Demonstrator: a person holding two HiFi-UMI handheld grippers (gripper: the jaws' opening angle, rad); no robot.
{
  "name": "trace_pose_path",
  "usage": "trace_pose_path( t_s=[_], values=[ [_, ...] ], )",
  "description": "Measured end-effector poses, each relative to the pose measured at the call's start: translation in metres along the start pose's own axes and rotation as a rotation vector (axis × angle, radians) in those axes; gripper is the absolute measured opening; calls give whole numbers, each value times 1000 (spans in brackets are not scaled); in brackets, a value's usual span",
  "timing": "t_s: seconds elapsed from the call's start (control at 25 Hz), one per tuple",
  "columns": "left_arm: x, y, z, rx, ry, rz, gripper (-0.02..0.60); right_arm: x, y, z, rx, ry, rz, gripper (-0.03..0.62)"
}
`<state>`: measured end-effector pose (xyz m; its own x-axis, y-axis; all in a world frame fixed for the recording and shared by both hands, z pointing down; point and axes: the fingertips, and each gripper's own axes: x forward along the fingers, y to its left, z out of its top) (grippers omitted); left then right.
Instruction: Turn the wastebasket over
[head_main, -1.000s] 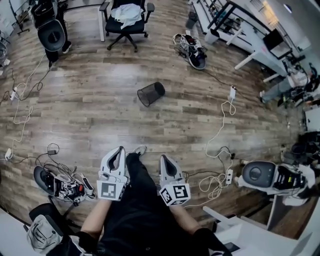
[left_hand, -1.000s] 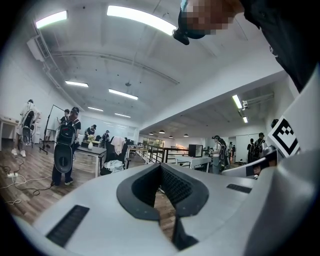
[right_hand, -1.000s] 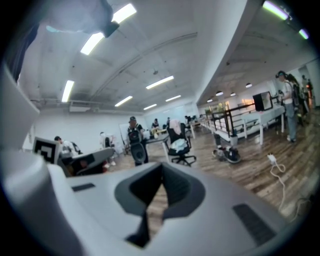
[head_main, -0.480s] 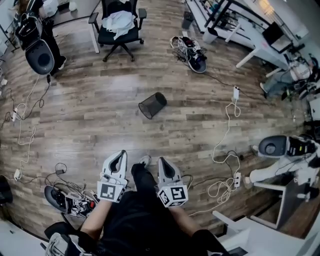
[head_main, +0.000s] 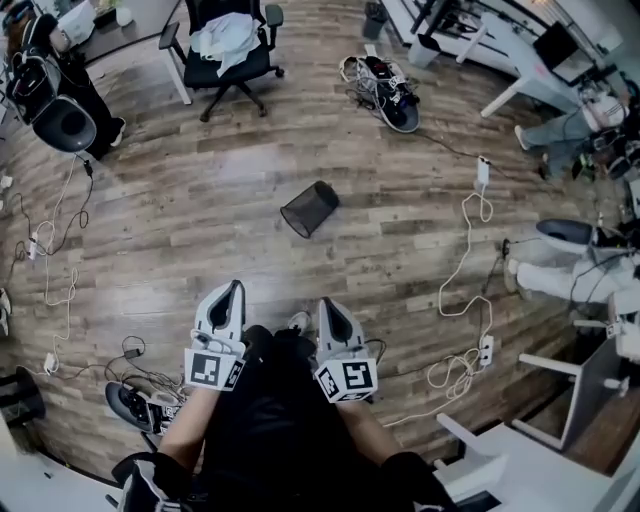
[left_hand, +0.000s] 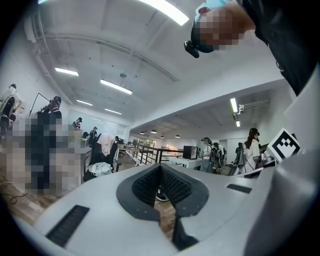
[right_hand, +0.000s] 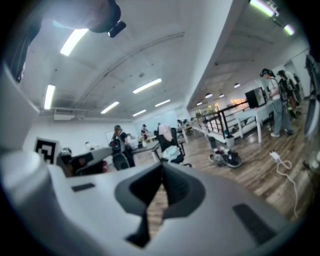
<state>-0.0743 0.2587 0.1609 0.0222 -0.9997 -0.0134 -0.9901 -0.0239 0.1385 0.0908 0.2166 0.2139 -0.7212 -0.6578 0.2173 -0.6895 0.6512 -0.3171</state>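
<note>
A black mesh wastebasket (head_main: 310, 208) lies on its side on the wooden floor, its open mouth turned toward the lower left of the head view. My left gripper (head_main: 230, 290) and right gripper (head_main: 326, 305) are held side by side well short of it, both shut and empty. Seen from the left gripper view, my left gripper (left_hand: 161, 167) has its jaws closed, pointing level across the room. My right gripper (right_hand: 162, 169) likewise has its jaws together. The basket is hidden behind the jaws in both gripper views.
A black office chair (head_main: 228, 48) with cloth on it stands at the back. A pile of gear (head_main: 385, 88) lies beyond the basket. A white cable (head_main: 465, 265) with a power strip runs down the right. More cables and a device (head_main: 135, 405) lie at lower left. People stand at desks (left_hand: 252, 147).
The view has advanced across the floor: the wastebasket sits lower and slightly further right in the head view, nearer to me. Both grippers stayed shut and side by side.
</note>
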Motion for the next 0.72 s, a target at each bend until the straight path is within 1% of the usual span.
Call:
trace_pose_path(
  t_s=[0.2,0.36,0.44,0.64,0.72],
  values=[
    [36,-1,3,46,13,-53,32,18,-16,6,-11,-5,-34,32],
    [74,11,6,8,-7,-104,32,42,-29,7,-6,4,-89,32],
    [93,20,4,-3,-3,-136,32,56,-34,8,-3,7,-117,32],
    [146,43,-5,6,16,-248,32,96,-47,13,19,-15,-199,32],
    [168,57,-8,0,33,-278,32,116,-51,13,37,-7,-229,32]
  ],
)
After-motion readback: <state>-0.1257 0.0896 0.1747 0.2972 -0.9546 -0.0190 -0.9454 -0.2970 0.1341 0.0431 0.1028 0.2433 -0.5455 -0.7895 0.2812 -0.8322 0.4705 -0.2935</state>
